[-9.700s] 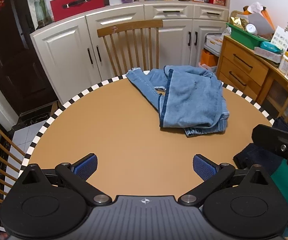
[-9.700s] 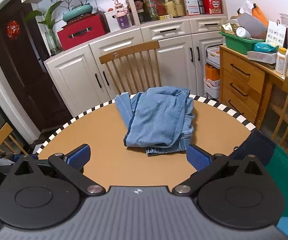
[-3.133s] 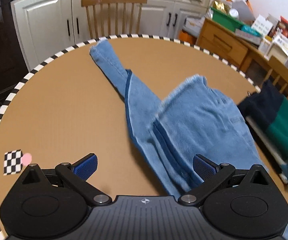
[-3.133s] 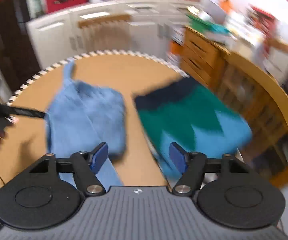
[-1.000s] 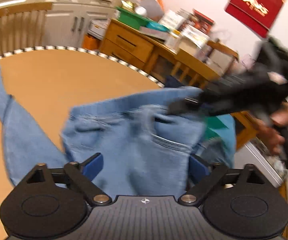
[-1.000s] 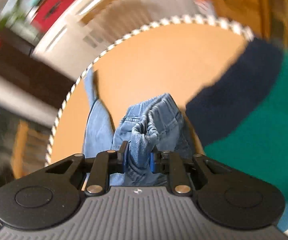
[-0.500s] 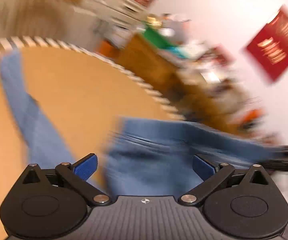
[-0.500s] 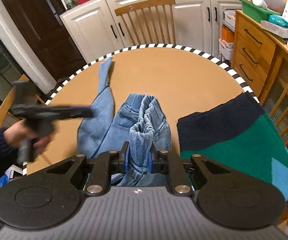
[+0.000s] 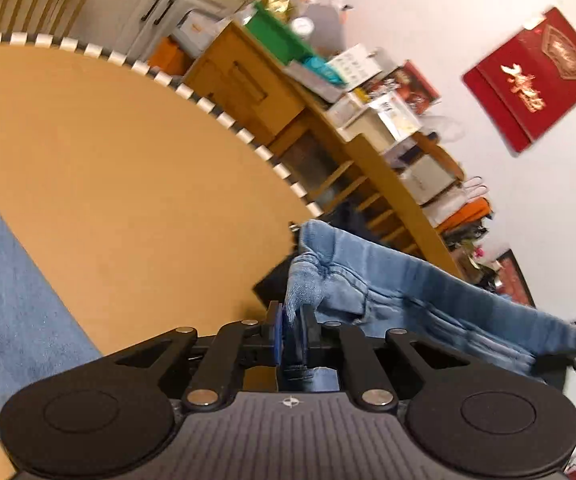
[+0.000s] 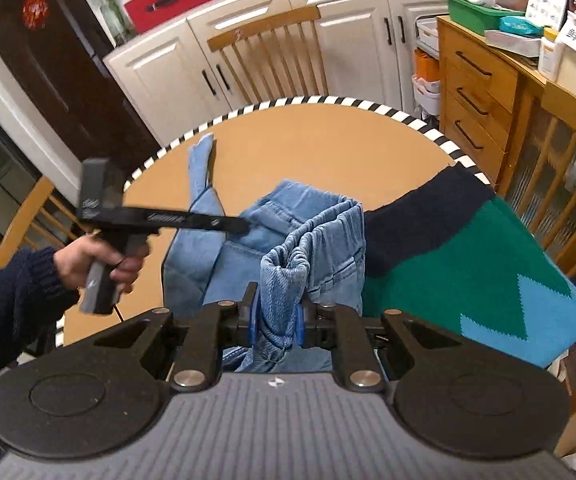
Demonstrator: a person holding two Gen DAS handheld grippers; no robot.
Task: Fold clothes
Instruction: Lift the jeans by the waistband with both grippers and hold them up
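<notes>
The round table (image 10: 328,136) has a plain tan top and a rim of black and white checks. On it lie the light blue jeans (image 10: 204,264): one leg reaches to the far left edge, and the waist part is lifted from the top near the near edge. A sweater (image 10: 448,264) in navy, green and light blue lies at the right edge of the table, just beside the jeans, and part of it goes over the rim.
</notes>
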